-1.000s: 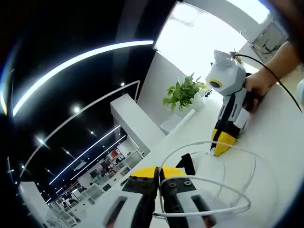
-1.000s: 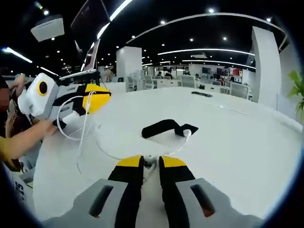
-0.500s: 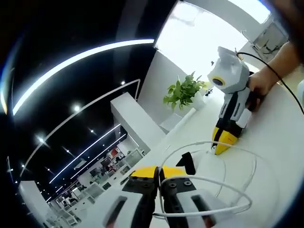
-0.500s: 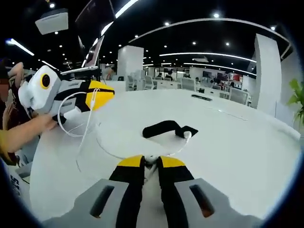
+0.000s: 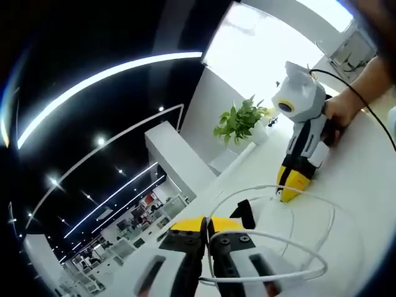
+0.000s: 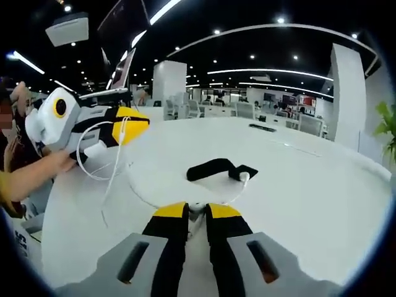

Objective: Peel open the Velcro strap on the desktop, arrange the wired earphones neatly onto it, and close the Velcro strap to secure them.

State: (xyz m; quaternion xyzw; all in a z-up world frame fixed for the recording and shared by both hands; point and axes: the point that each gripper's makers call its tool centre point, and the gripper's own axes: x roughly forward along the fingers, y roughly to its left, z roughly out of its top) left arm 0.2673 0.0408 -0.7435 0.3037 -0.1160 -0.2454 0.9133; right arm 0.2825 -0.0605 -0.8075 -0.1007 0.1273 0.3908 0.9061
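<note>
Right gripper view has its own right claw (image 6: 196, 213) at the bottom centre of the frame, yellow-tipped jaws clenched on the white earphone cable (image 6: 111, 170), which passes between the tips. Just above the tips, at the middle of the frame, the black Velcro strap (image 6: 213, 168) lies on the white tabletop (image 6: 309, 185), with a white earbud (image 6: 244, 176) touching its right end. At the left of the frame the left claw (image 6: 141, 124) is raised off the tabletop with loops of the cable hanging from its closed yellow tip, a hand (image 6: 59, 162) gripping its handle. In the left gripper view the left claw (image 5: 206, 230) sits at the bottom centre, jaws pressed together on the cable (image 5: 284, 238), which curves across the lower right. The right claw (image 5: 289, 192) stands at the right of the frame, tip down on the tabletop (image 5: 365, 185). The strap (image 5: 244, 211) lies between the two claws. A potted plant (image 5: 240, 120) stands above centre.
</note>
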